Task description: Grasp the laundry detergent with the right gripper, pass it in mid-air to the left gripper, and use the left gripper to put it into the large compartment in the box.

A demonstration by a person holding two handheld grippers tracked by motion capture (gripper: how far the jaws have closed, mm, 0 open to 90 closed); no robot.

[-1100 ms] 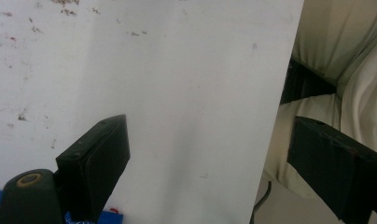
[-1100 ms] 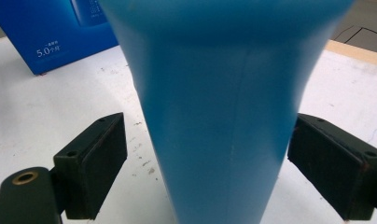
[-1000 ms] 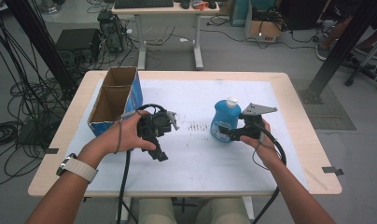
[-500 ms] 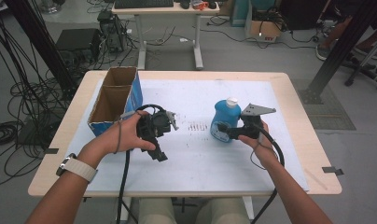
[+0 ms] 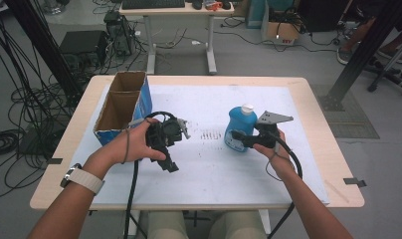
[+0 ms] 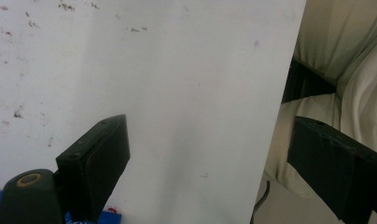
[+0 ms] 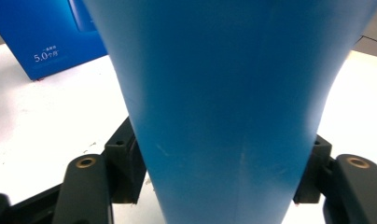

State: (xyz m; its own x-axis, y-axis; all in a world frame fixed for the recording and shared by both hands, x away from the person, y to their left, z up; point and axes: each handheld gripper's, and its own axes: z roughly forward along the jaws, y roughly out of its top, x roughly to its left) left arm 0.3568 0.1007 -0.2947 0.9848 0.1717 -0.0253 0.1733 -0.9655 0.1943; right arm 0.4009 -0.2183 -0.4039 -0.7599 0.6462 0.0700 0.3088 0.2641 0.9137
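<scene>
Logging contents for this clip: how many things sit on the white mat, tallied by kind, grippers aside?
Blue bottle with a white cap, clamped between the right gripper's jaws: 1
Open cardboard box with a blue side, at the mat's left edge: 1
Total: 2
The left gripper is open and holds nothing.

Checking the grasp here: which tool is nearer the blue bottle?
Right. The right tool has its jaws on either side of the blue bottle; the left tool hangs open off to the bottle's left, near the cardboard box.
</scene>
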